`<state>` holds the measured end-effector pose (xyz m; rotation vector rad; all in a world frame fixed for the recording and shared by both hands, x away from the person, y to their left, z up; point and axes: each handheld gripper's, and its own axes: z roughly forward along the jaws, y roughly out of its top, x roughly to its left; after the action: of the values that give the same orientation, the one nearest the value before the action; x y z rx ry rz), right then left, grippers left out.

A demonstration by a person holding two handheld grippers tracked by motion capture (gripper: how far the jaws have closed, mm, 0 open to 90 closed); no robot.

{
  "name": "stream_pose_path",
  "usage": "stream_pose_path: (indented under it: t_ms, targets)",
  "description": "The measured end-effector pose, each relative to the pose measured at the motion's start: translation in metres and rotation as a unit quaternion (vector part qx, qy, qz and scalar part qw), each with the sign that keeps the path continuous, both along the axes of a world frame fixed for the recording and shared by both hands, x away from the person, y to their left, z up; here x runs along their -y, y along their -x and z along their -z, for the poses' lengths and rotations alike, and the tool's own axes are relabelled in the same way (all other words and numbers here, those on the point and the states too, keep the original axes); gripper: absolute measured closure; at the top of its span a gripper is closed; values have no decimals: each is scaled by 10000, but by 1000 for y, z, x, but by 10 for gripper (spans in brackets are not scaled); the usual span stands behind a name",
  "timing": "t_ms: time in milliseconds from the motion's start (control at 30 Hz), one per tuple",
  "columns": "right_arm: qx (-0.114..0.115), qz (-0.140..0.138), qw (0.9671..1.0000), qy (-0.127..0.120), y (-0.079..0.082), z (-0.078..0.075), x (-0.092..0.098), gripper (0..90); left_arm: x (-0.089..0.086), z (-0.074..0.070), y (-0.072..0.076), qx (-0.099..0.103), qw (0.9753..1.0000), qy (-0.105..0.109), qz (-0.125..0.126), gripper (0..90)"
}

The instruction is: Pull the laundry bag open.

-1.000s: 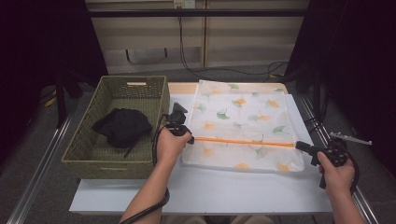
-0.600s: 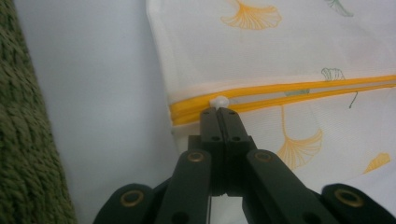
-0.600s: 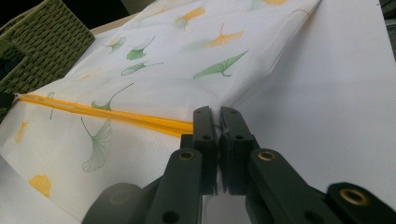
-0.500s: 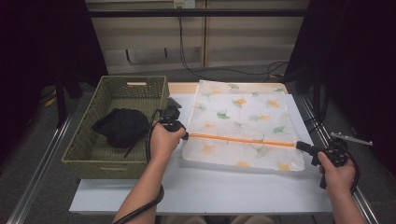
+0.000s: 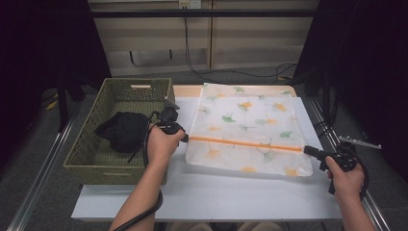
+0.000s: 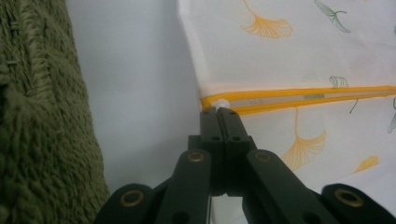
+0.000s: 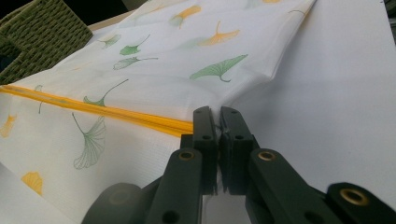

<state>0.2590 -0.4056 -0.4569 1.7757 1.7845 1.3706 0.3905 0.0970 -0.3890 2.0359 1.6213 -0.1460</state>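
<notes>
My left gripper (image 5: 185, 136) had drawn the zip pull leftwards along the orange zipper (image 5: 245, 143), from a little way in to the mesh bag's (image 5: 243, 126) left edge. I judged the zip had finished its run, probably fully open now. In the left gripper view its jaws were pinched tight on the small white pull (image 6: 221, 101). My right gripper (image 5: 310, 151) had stayed put, jaws clamped on the bag's right end where the orange band stopped. The bag lay flat on the white table (image 5: 221, 195), towards its far right corner, pale with green and orange ginkgo leaves. At the table's left edge sat the woven basket (image 5: 86, 156) with a dark garment (image 5: 122, 131).
</notes>
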Motion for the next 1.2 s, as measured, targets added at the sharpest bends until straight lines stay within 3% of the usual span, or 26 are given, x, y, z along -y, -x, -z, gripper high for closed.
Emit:
stream_pose_path:
  t_ms: [167,267,700,933,1200]
  targets:
    - [-9,-15,10000,14,-1,-1,-1,865,-2,4,2,-57,9999,72,-54,900]
    - [-33,-15,10000,80,-2,-1,-2,864,0,7,5,17,10000,19,12,900]
    - [-79,-110,9997,205,-9,0,-5,858,13,12,16,2,9998,118,175,900]
    - [-102,-182,9993,299,-12,2,-7,839,22,14,26,34,9992,278,282,900]
    - [-124,-260,9976,634,-14,3,-12,708,25,22,29,30,9992,256,317,893]
